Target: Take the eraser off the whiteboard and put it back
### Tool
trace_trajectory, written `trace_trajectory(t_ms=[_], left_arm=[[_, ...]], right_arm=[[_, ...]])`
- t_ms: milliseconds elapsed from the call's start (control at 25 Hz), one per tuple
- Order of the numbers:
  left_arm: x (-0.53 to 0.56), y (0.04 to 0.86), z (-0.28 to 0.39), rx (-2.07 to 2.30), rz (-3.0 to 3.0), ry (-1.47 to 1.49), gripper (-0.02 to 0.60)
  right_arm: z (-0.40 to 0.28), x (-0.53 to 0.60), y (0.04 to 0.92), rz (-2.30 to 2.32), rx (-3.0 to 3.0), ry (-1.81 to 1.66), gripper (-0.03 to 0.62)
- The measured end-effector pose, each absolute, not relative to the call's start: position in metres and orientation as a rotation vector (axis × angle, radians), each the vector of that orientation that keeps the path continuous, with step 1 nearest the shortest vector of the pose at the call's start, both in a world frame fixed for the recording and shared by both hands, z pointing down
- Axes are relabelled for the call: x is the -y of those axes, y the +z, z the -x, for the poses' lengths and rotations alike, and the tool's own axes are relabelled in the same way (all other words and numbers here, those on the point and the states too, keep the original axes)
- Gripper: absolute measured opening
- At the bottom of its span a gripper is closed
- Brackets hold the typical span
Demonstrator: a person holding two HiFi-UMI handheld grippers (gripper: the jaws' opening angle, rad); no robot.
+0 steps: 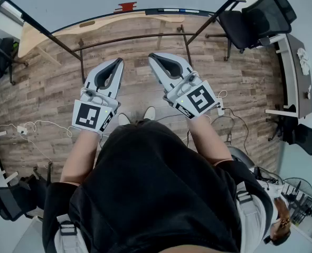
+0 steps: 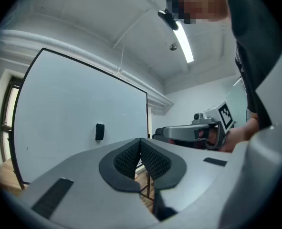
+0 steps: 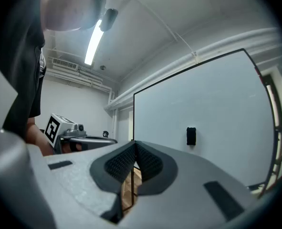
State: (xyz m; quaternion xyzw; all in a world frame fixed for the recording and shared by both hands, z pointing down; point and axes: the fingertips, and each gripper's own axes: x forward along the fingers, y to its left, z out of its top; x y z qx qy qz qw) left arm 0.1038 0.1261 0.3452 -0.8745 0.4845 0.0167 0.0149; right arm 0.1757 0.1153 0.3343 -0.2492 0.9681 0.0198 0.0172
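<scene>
The eraser [image 2: 99, 131] is a small dark block stuck on the whiteboard [image 2: 69, 109], about mid-height. In the right gripper view the eraser [image 3: 191, 136] sits right of my jaws, and from above it shows as a small red block [image 1: 126, 6]. Both grippers are held level, side by side, well short of the board. My left gripper [image 1: 119, 61] is shut with its ribbed pads [image 2: 131, 157] meeting at the tip and nothing between them. Shut and empty too is my right gripper [image 1: 151, 56], seen close up [image 3: 134, 144].
The whiteboard's black stand legs [image 1: 129, 37] spread over the wooden floor ahead of me. A wooden tabletop [image 1: 31, 40] lies at the left, an office chair [image 1: 258, 17] and a desk [image 1: 293, 73] at the right. Cables [image 1: 31, 125] trail on the floor.
</scene>
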Motion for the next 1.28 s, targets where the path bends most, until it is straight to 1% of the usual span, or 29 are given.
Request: trace_trajectory(t_ms=[440, 880, 1080, 1280], left_arm=[[-0.116, 0.349, -0.111, -1.558, 2.714, 0.04, -0.005], [-0.098, 0.345, -0.133, -1.62, 2.662, 0.031, -0.005], [-0.084, 0.344, -0.135, -1.648, 2.644, 0.052, -0.005], [-0.06, 0.353, -0.122, -1.669, 2.652, 0.053, -0.005]], right_arm=[[-0.195, -0.094, 0.357, 0.806, -3.034, -0.054, 0.002], [-0.211, -0.079, 0.351, 0.705, -3.039, -0.041, 0.002], [-0.209, -0.063, 0.358, 0.666, -3.064, -0.07, 0.002], [-0.196, -0.04, 0.366, 0.658, -3.071, -0.105, 0.002]])
